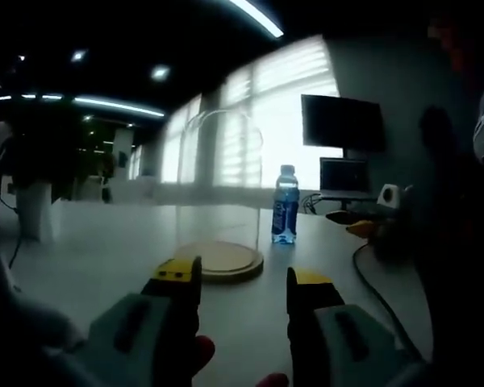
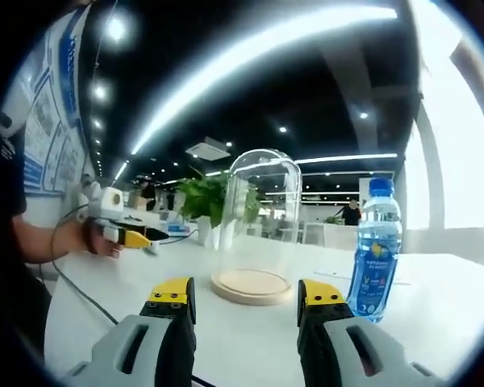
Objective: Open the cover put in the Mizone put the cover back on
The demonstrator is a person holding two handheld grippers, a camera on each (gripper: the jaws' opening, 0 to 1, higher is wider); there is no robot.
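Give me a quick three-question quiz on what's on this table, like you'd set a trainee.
1. True or false: the glass dome sits on its wooden base.
2. Where is the bottle? A) under the dome B) on the table, outside the dome C) in a gripper
3. Fill in: the right gripper and the left gripper are both ____.

Key: 1 true; 2 B; 3 open

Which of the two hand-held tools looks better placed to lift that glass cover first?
Probably the right tool: its open jaws frame the glass cover and wooden base close ahead. The left tool is also open, but the cover looks farther away.
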